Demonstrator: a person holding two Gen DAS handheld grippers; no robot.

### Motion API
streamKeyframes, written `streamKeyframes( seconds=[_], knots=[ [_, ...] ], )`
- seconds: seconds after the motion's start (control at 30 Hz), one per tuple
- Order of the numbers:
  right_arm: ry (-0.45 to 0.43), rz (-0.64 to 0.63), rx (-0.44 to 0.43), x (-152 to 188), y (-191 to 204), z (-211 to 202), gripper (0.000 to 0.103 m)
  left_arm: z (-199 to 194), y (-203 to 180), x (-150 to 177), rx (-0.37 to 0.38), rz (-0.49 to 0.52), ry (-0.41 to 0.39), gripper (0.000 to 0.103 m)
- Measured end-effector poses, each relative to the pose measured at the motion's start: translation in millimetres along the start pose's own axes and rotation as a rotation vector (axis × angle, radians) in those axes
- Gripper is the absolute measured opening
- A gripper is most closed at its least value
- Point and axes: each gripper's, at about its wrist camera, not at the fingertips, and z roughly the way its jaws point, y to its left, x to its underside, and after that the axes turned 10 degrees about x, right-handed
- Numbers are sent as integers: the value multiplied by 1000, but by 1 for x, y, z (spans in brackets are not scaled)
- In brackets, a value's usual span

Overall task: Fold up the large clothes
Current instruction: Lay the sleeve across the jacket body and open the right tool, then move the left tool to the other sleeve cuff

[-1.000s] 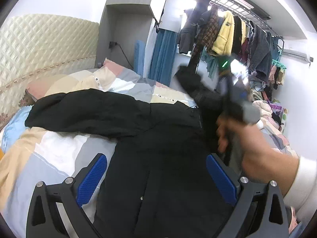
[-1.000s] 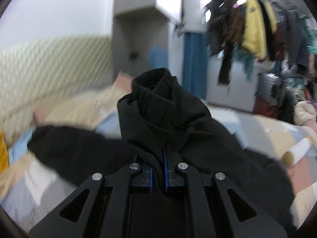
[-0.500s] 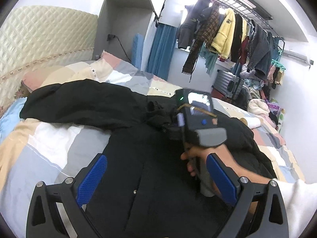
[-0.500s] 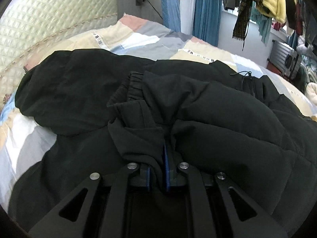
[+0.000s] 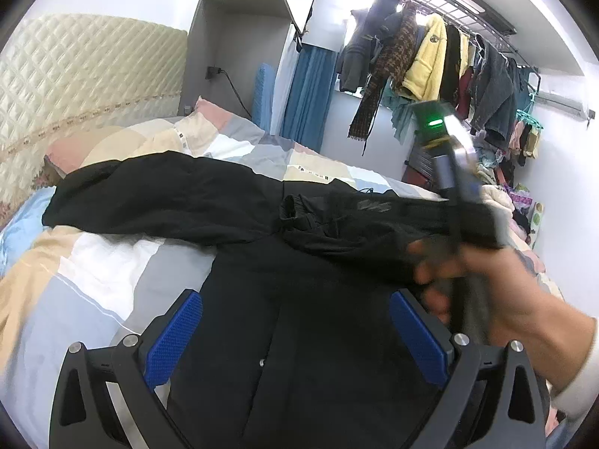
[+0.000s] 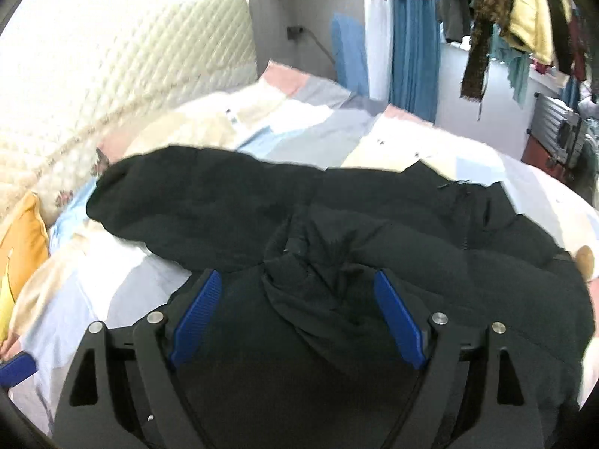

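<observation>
Hovering low over the coat (image 5: 299, 336), the left gripper (image 5: 295, 333) has its blue pads (image 5: 174, 336) spread wide with nothing between them, just black fabric underneath. Same deal on the right gripper (image 6: 297, 310): pads (image 6: 196, 310) well apart, gripping nothing, parked right over a bunched-up sleeve cuff (image 6: 310, 262) that lies on the coat's body.

In the left view, the right hand (image 5: 486, 299) is blurry at the right side, wrapped around its gripper handle, with a green light (image 5: 436, 123) glowing on the unit up top. Can't tell from that view how its claw stands, but the right wrist camera makes it plain.

The coat is big, black and puffy, spread on the bed (image 5: 93, 273) front up, zipper line running down the middle. One sleeve (image 5: 157, 194) stretches out left toward the headboard (image 5: 82, 86); the other is laid across the chest, cuff (image 5: 299, 209) near the middle.

Bedding is a patchwork of beige, grey, white and light blue. An orange pillow (image 6: 20, 239) sits at the far left in the right view. Farther back: blue curtain (image 5: 307, 93), and a rack of clothes (image 5: 441, 60) including a yellow jacket.
</observation>
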Motion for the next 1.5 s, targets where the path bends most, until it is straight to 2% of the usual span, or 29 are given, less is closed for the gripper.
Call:
streamKeyframes(
  seconds=[0.13, 0.43, 0.57, 0.73, 0.87, 0.97, 1.13, 1.3, 1.4, 1.5],
  knots=[
    [-49, 49, 23, 7, -24, -43, 84, -3, -4, 1, -15, 26, 2, 102],
    [-147, 137, 102, 24, -76, -147, 84, -29, -24, -1, 1, 59, -51, 102],
    [-216, 149, 113, 40, -90, -194, 84, -42, -32, 2, 30, 59, -75, 102],
    [-242, 170, 149, 66, -107, -237, 84, -56, -44, 2, 29, 78, -112, 102],
    [-246, 181, 185, 87, -119, -258, 84, -66, -55, 6, 68, 96, -135, 102],
    [-237, 134, 280, 102, -116, -271, 84, -68, -63, 11, 108, 108, -135, 102],
    [-244, 165, 261, 130, -116, -294, 84, -60, -70, 16, 126, 93, -97, 102],
    [-254, 215, 260, 162, -123, -308, 84, -55, -70, 20, 114, 64, -59, 102],
    [-234, 265, 284, 182, -129, -309, 84, -58, -71, 18, 140, 50, -71, 102],
    [-222, 300, 293, 200, -131, -308, 85, -58, -61, 12, 185, -10, -69, 102]
  ],
)
